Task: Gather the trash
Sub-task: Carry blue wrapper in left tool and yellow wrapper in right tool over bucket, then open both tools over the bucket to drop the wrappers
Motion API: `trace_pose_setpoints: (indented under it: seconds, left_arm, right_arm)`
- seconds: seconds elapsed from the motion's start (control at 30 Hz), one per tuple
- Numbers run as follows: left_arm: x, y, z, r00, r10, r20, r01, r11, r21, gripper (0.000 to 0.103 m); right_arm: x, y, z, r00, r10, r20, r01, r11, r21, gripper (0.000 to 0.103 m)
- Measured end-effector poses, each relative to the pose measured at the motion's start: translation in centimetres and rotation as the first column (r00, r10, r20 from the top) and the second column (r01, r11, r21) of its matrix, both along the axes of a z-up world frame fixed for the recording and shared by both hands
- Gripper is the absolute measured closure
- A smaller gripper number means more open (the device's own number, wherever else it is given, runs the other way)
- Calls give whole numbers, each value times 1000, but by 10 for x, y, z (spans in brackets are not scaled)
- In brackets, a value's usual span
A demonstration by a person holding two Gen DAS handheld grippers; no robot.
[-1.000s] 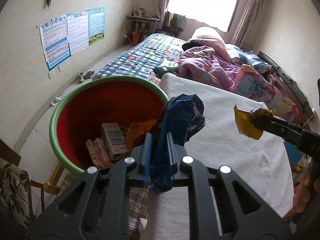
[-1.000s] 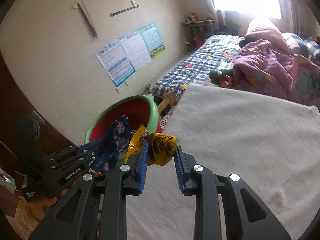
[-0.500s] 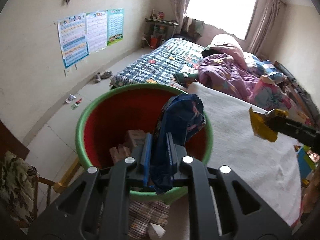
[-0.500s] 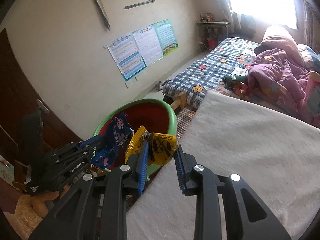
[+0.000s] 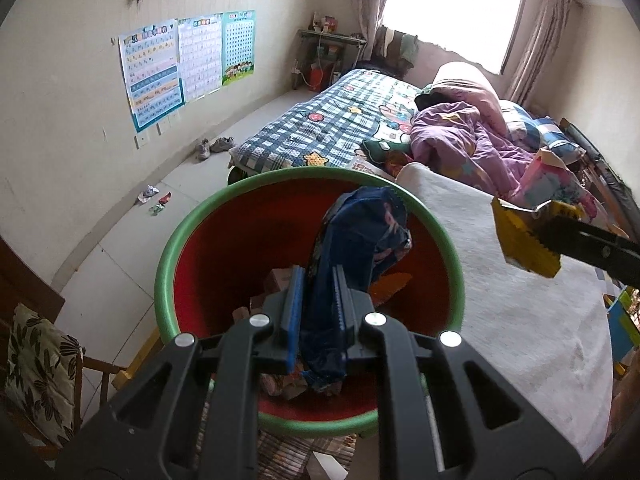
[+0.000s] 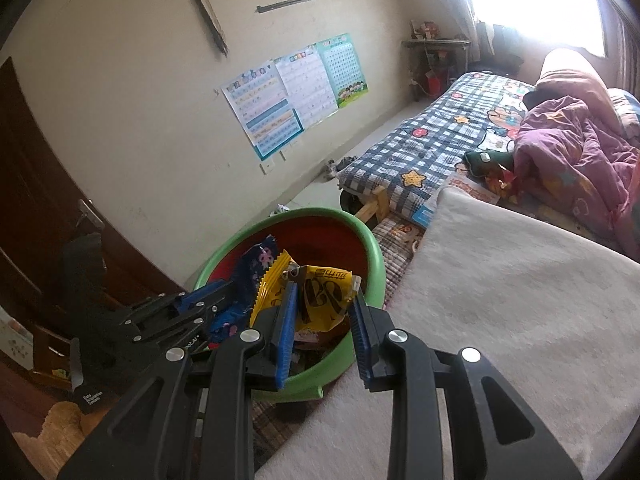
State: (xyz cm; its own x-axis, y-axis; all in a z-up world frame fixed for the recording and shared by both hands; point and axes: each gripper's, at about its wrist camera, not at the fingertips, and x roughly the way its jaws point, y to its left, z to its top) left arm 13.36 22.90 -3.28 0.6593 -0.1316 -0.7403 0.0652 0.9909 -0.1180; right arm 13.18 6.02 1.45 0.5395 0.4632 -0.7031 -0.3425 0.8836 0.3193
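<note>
Left wrist view: left gripper [image 5: 318, 300] clamps a blue wrapper [image 5: 360, 236] over the basin [image 5: 168, 248]; release it there. Right gripper [image 6: 324, 312] grips a yellow wrapper [image 6: 320, 294] near the rim; carry it past the rim before letting go.

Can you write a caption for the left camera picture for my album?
Left claw holds a blue wrapper over the green-rimmed red tub; right claw brings a yellow wrapper.

Basin [image 5: 168, 248] contents mostly hidden behind tongs; poster [image 6: 264, 112] print illegible.
</note>
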Motion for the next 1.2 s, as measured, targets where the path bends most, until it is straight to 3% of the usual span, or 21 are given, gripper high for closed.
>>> trace_pose_setpoints:
  seconds: [0.43,1.2]
  left_arm:
    - [21,4,-21,997,-6,-75,6,1000,3,89]
    - [25,2,-40,988,0,-152,5,999,32,88]
  right_arm:
    - [19,16,-17,998,11,-59,-12,1000,-23,77]
    - [25,36,-25,997,49,-65,-53,998,-46,74]
